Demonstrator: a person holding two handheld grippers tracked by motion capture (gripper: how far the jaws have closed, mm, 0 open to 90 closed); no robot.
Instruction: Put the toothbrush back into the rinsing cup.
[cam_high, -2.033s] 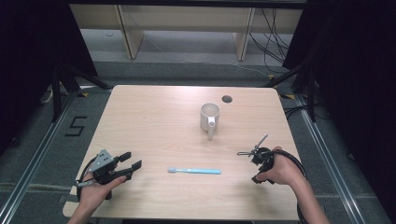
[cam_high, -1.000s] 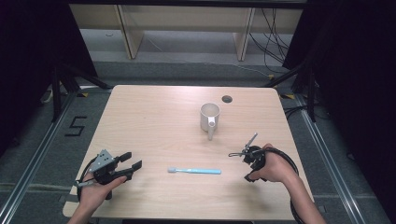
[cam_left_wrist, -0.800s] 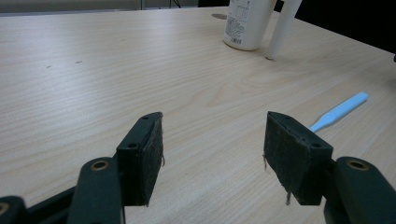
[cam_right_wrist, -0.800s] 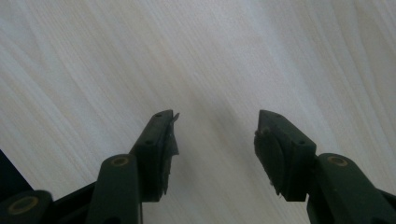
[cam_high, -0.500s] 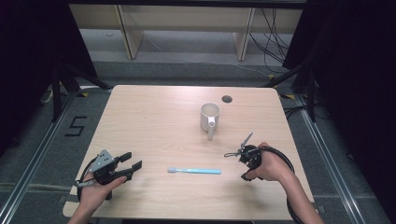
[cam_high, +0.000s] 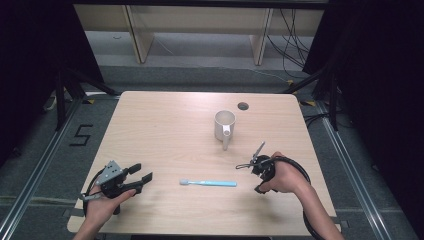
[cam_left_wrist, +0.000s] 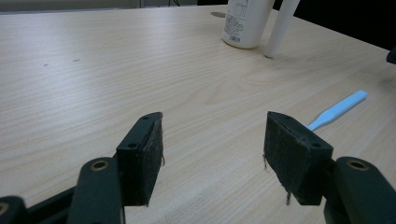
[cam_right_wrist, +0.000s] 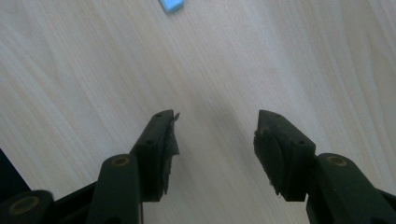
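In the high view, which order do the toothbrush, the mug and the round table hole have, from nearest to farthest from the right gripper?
1. The toothbrush, lying just left of the right gripper.
2. The mug, farther up the table.
3. The table hole, beyond the mug near the far edge.

I see a light blue toothbrush (cam_high: 208, 183) lying flat on the wooden table (cam_high: 165, 125), near my edge, its length running left to right with the white head end at the left. Farther back, right of centre, a white mug (cam_high: 224, 125) stands upright, open end up, its handle turned toward me. The two are well apart, nothing touching either
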